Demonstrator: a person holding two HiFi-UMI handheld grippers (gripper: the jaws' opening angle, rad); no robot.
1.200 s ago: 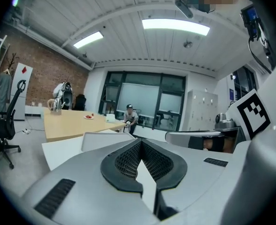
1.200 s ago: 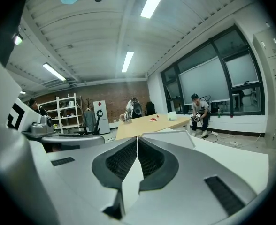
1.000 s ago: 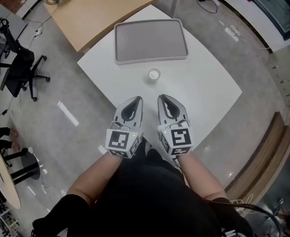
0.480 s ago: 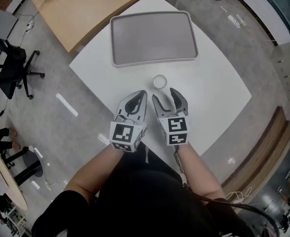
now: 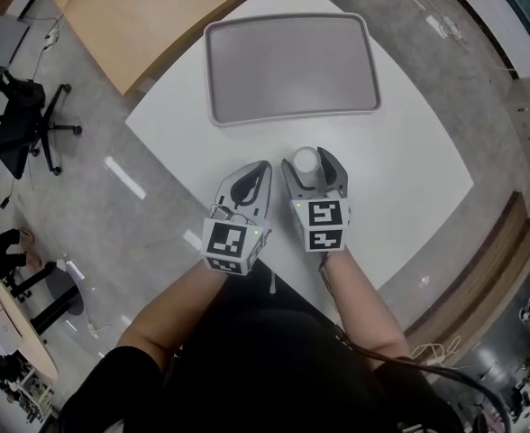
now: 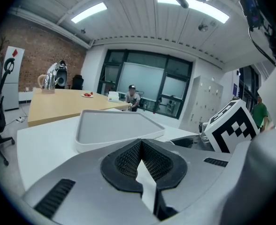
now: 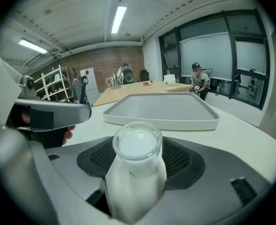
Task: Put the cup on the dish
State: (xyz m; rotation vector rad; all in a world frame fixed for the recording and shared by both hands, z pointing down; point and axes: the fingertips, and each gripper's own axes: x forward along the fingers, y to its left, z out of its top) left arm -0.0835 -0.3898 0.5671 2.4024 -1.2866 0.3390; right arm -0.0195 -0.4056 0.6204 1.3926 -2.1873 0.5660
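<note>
While the cup (image 5: 306,161) stands upright on the white counter (image 5: 409,170), it sits between the jaws of the right tongs (image 5: 311,163) without being gripped. Those jaws are opening, spread to either side of it, and the right gripper view shows the pads flanking the cup (image 7: 137,146) rather than pressing on it. The step in hand looks like the reach and grasp, with the lift and the carry not yet begun.

The next move probably calls for closing squarely on the cup's wall, low enough that it does not tip. Then comes a lift high enough to clear the raised rim of the dish (image 5: 287,61) at 12 o'clock from the cup. The dish is empty, with only a bare strip of counter between it and the cup.

The left tongs (image 5: 260,170) lie just beside the right pair, at 9 o'clock from the cup. Their jaws are together, hold nothing, and stand off the straight path.

Bare counter runs wide toward 3 o'clock, so there is room to swing that way. The counter's edge lies closer at 9 o'clock, past the left tongs, and at 6 o'clock under the person's wrists. A wooden table (image 5: 157,16) stands against the counter at 11 o'clock, beyond the dish. An office chair (image 5: 22,124) stands on the floor, well apart at 9 o'clock.
</note>
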